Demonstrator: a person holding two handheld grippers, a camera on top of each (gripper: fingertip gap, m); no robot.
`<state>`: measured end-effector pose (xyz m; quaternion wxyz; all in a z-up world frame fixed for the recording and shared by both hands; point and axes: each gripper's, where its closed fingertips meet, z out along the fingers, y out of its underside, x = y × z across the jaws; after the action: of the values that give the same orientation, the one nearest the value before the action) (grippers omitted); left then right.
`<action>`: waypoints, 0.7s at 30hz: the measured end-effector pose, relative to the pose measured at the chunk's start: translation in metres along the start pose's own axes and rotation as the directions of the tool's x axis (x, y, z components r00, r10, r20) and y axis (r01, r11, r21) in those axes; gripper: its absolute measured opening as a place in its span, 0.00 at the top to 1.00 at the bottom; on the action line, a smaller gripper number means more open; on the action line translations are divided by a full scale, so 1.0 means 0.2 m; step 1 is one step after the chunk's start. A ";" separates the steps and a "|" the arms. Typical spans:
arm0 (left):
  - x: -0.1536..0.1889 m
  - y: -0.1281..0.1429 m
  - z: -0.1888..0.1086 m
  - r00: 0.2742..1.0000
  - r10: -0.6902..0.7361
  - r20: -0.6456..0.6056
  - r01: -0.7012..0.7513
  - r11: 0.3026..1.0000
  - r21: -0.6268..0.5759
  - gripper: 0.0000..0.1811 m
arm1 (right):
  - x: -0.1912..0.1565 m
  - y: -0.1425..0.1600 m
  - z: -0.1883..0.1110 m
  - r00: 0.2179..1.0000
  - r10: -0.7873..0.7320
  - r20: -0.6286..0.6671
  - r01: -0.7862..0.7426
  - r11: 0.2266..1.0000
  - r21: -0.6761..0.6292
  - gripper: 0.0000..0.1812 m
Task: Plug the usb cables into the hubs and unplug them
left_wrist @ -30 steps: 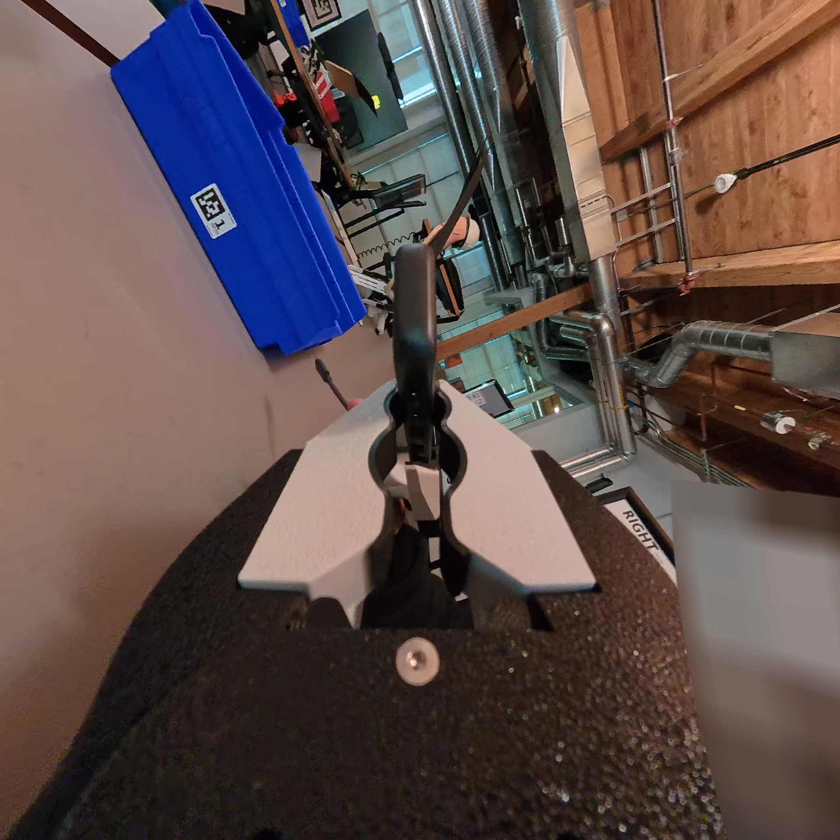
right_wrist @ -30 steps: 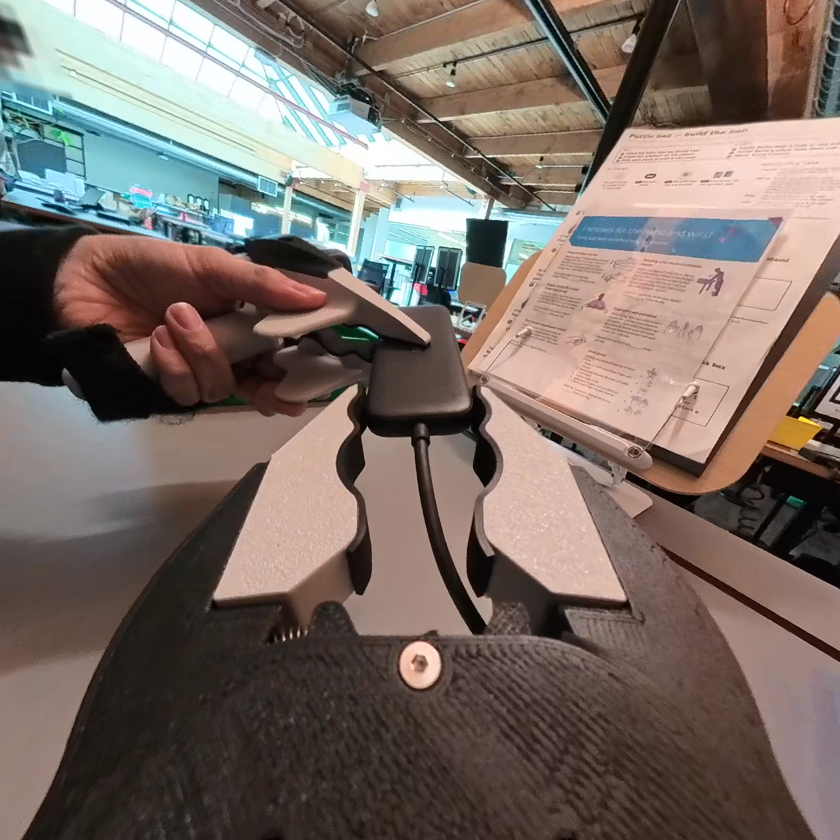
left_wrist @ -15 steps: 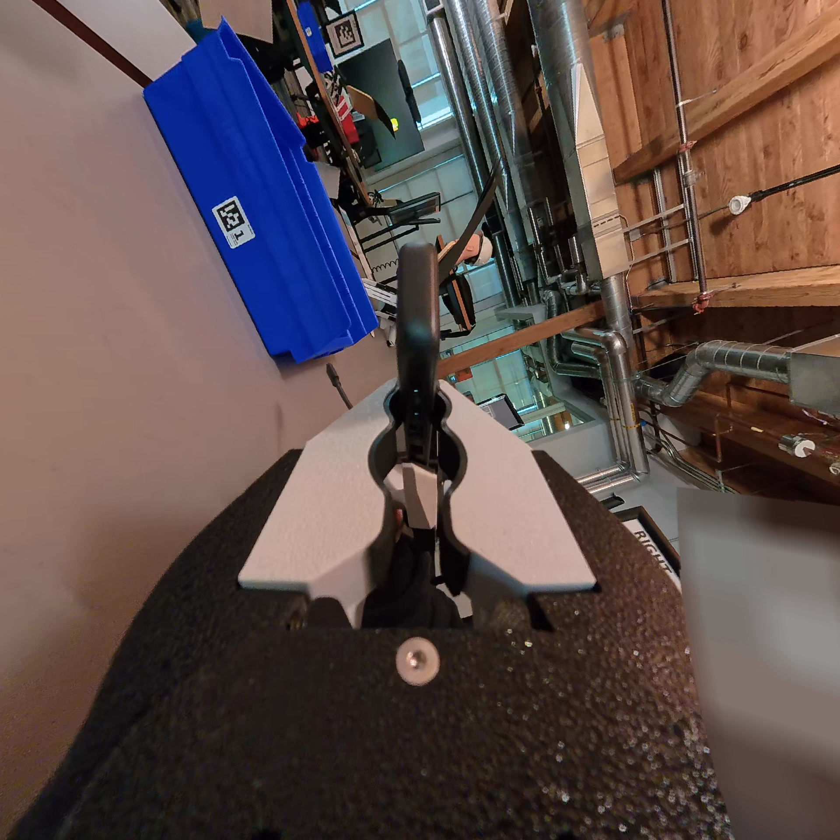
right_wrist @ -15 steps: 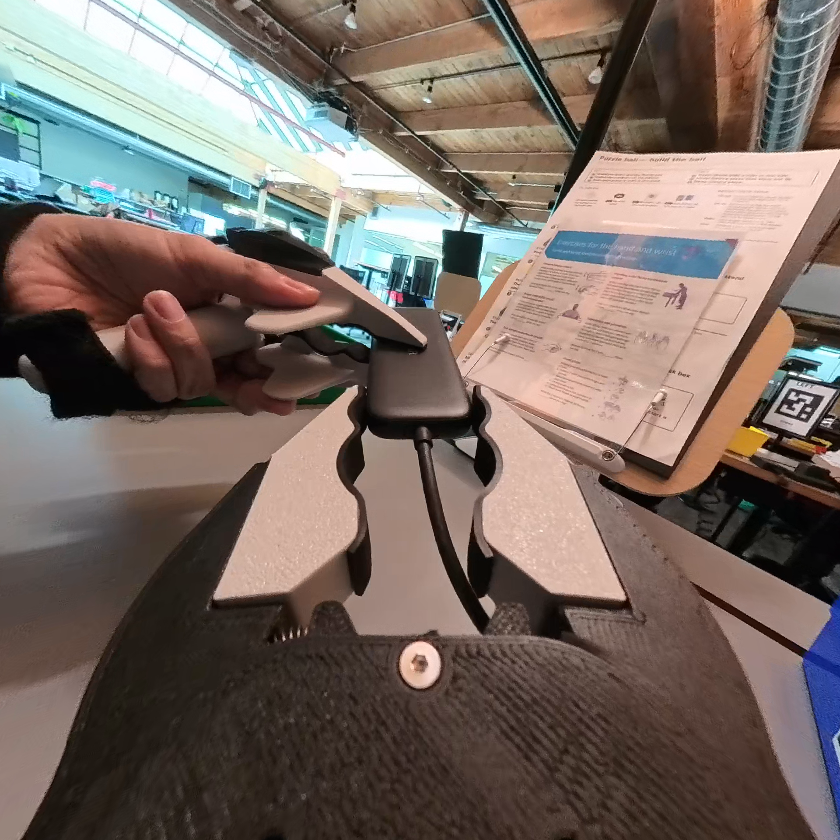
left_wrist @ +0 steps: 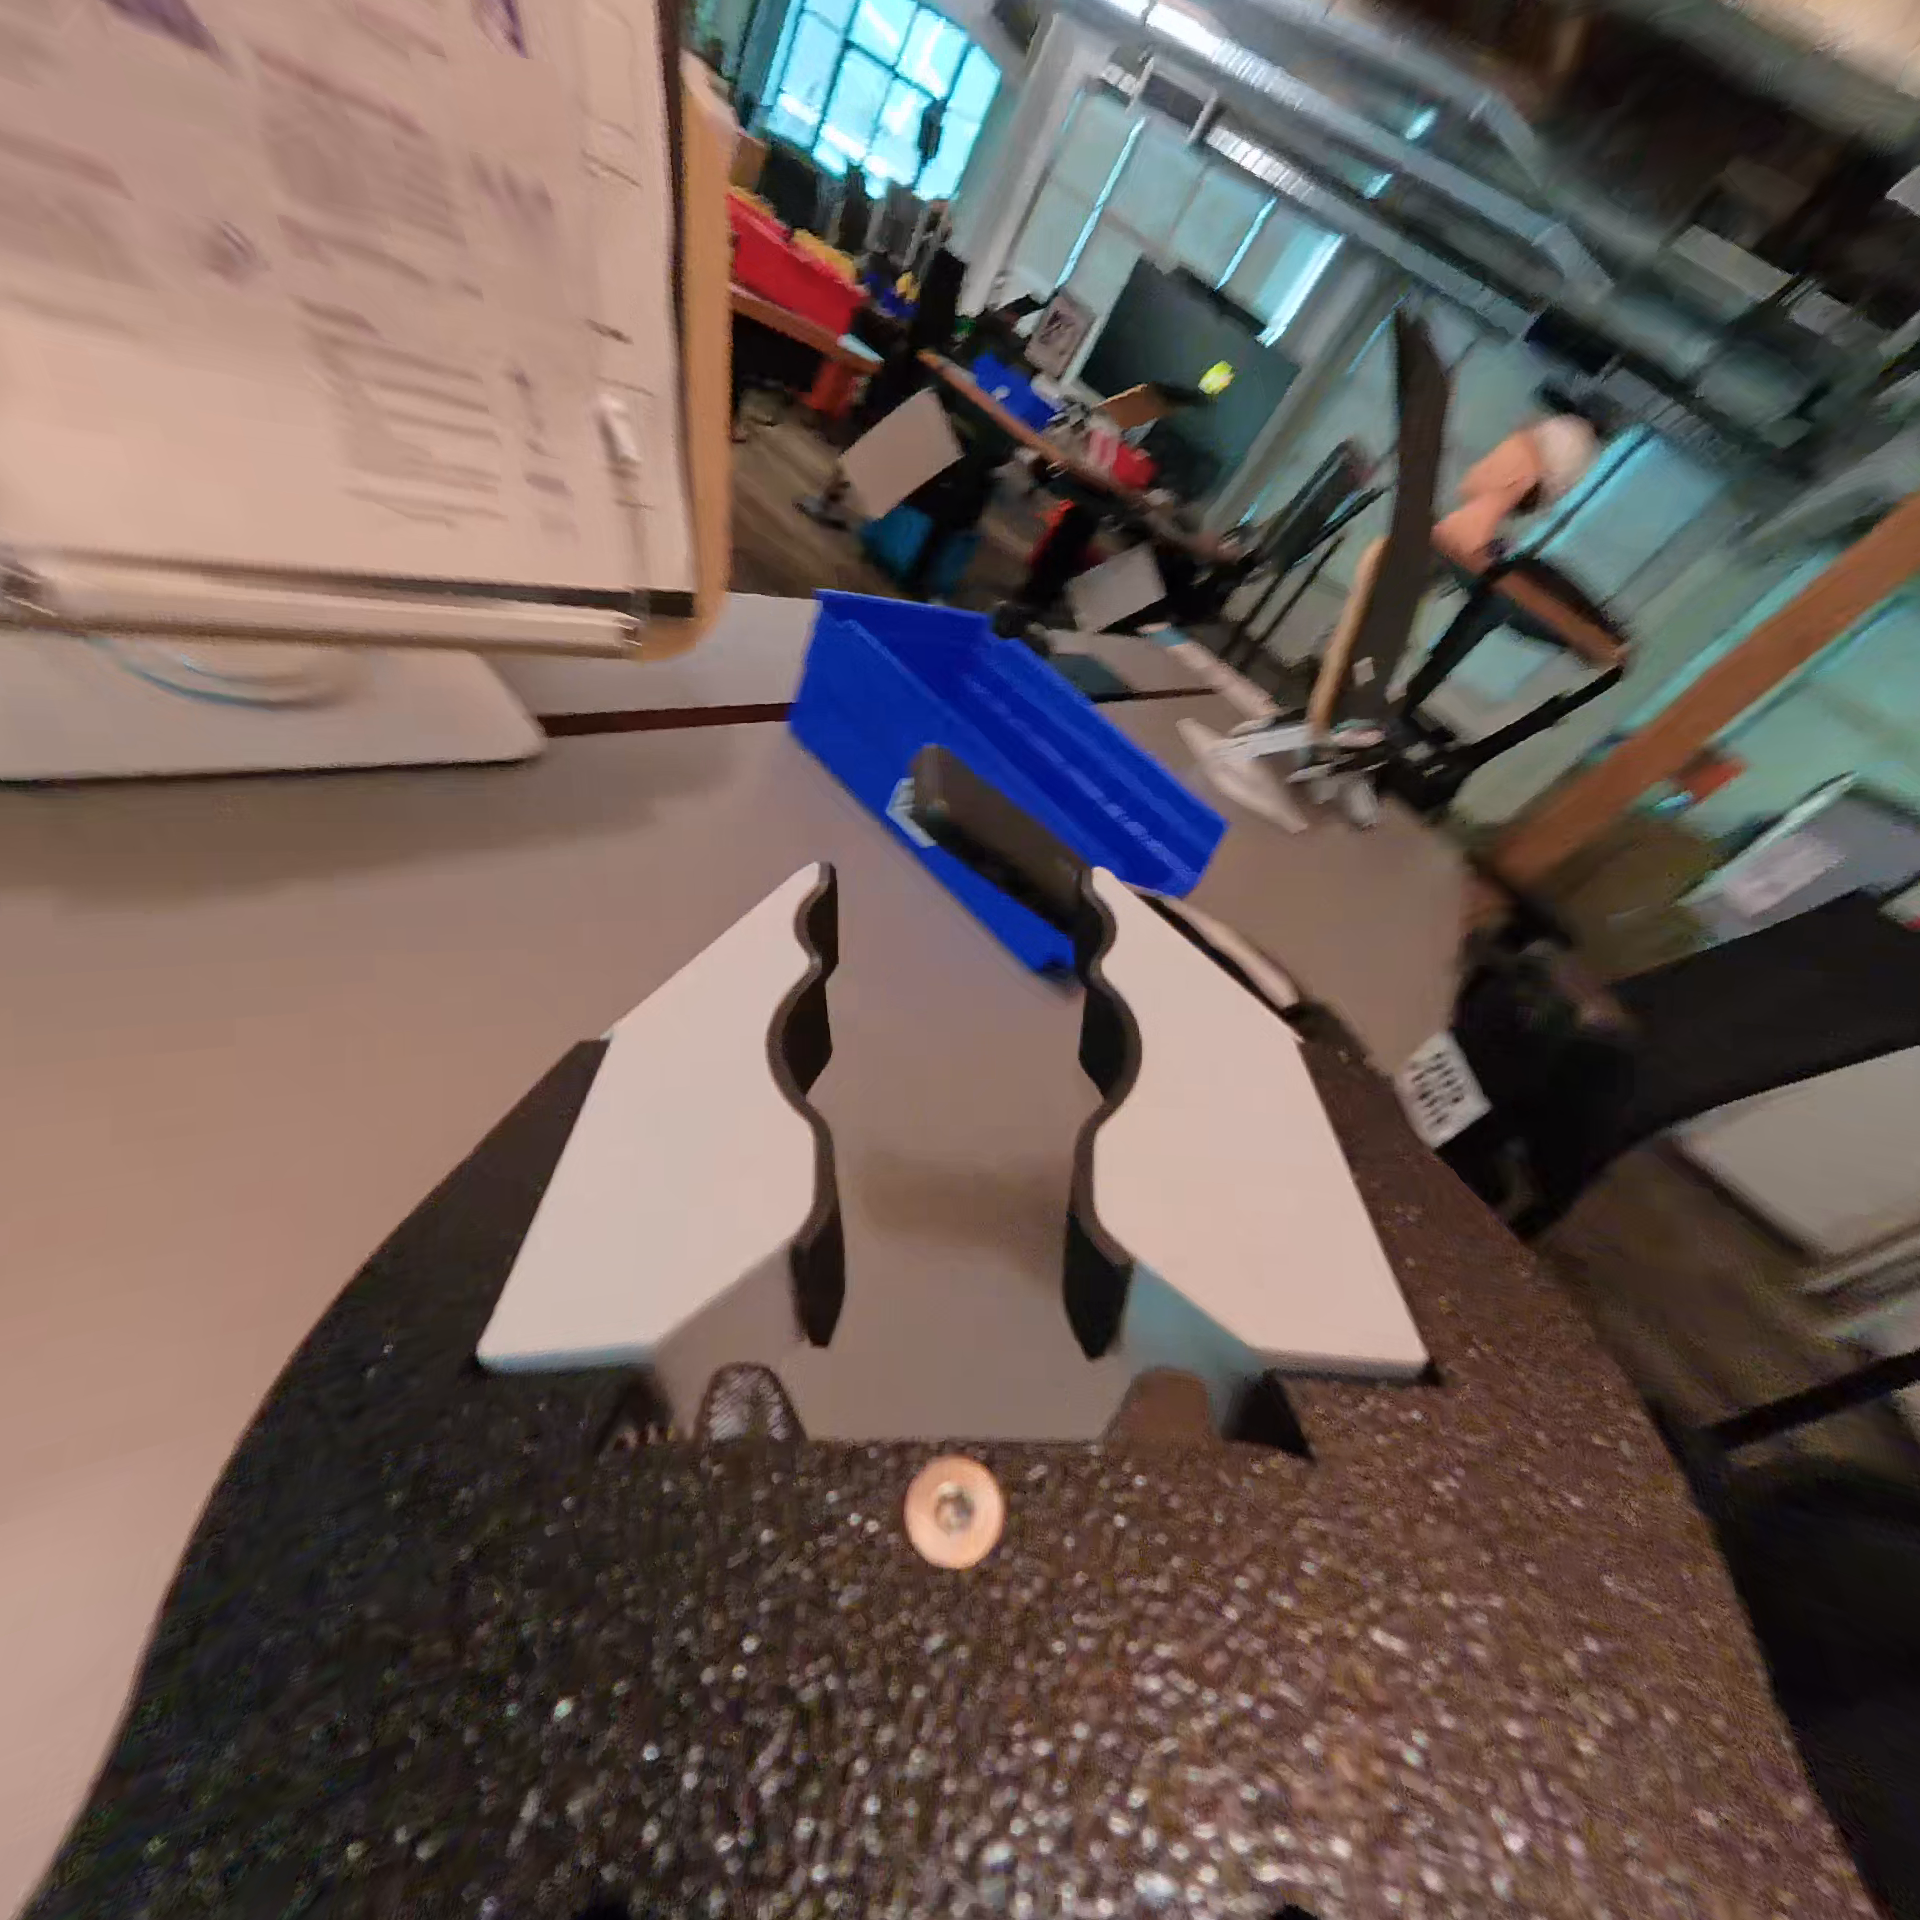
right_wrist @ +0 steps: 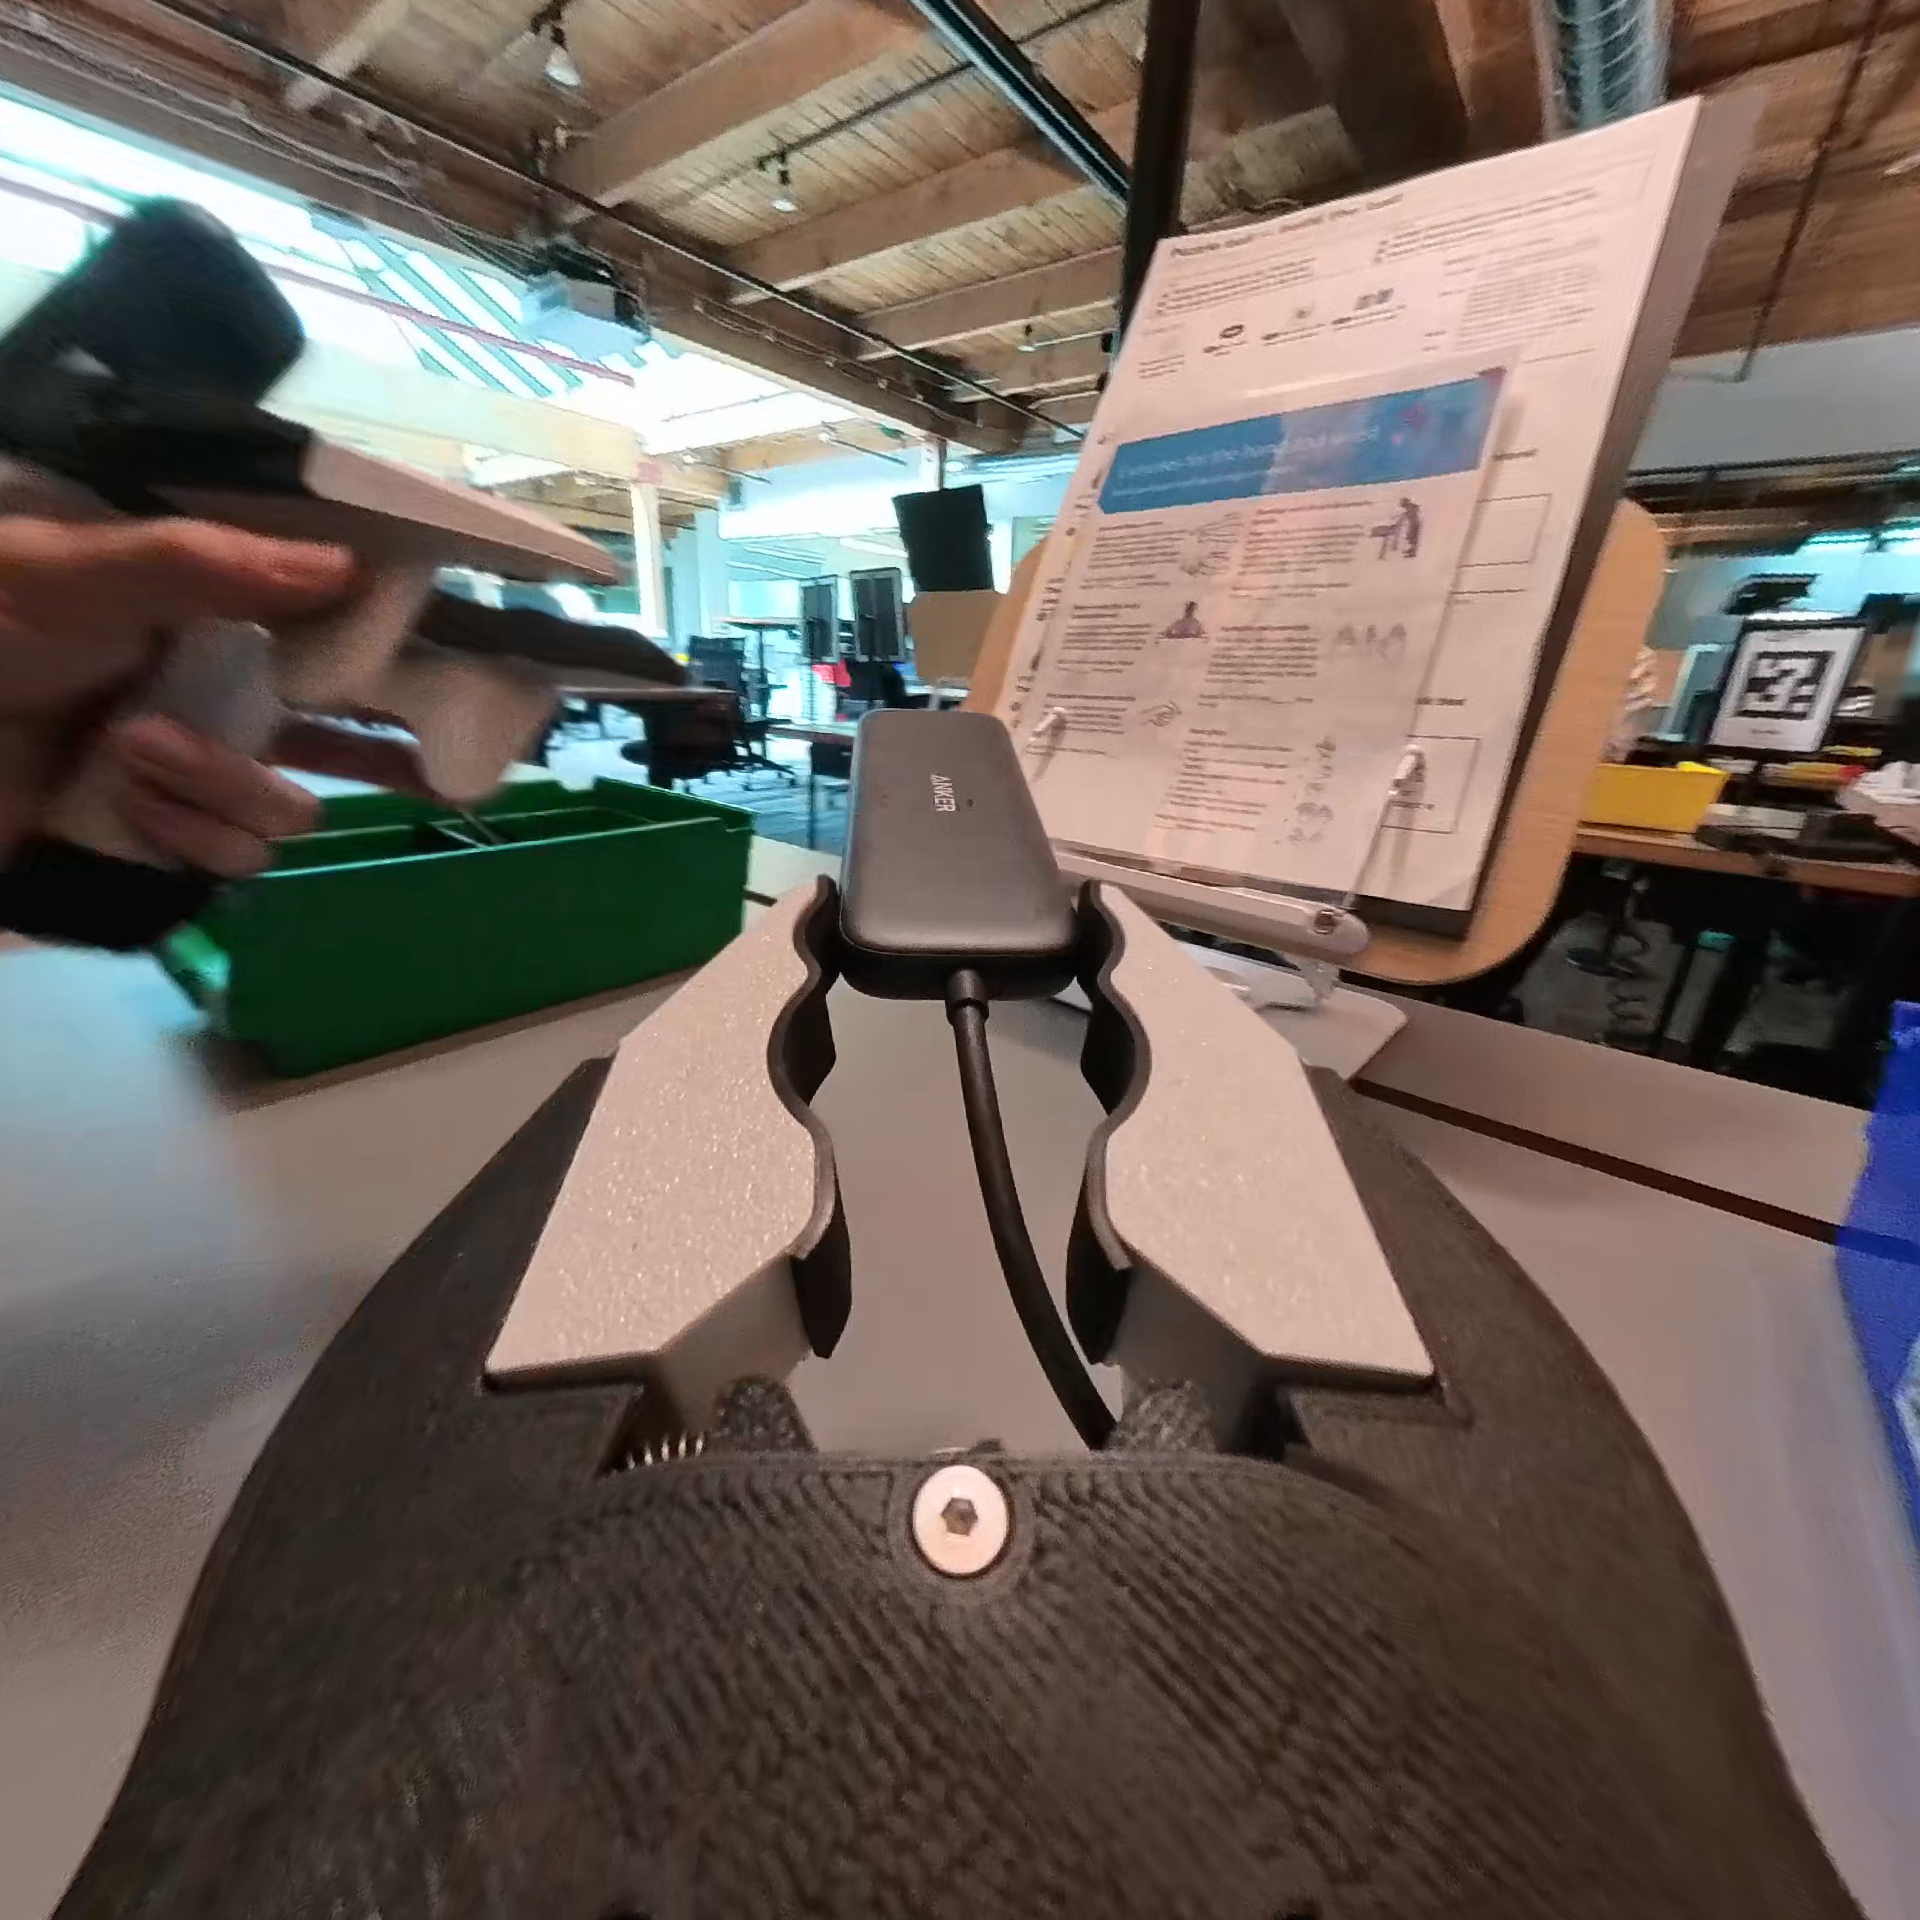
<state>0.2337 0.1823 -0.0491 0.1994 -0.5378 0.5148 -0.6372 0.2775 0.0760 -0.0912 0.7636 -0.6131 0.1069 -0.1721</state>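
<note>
Hub (right_wrist: 951, 831), dark and flat, sits mid-frame in the right view, pinched by the right gripper (right_wrist: 956, 914), its cable (right_wrist: 1003, 1174) trailing back. At left, the left gripper (left_wrist: 956, 894) has its fingers spread and holds nothing. I think a plug must be picked next, maybe from the green box (right_wrist: 488, 904).

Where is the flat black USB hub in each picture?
Left wrist view: the flat black USB hub sits just above centre, in front of the blue plastic bin.
Right wrist view: centre, pinched at the right gripper's fingertips.
Shared landmark: the blue bin, at the right edge there.
</note>
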 end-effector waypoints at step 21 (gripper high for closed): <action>-1.40 0.45 -1.19 0.644 0.256 0.721 0.417 0.672 -0.612 0.75 | 0.14 0.10 -0.04 0.990 -0.080 -0.116 0.071 0.995 -0.076 0.75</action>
<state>0.0903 0.4778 -0.2365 0.1297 -0.8096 0.5645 -0.0954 0.3031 0.0622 -0.1104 0.7262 -0.6324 0.1351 -0.2332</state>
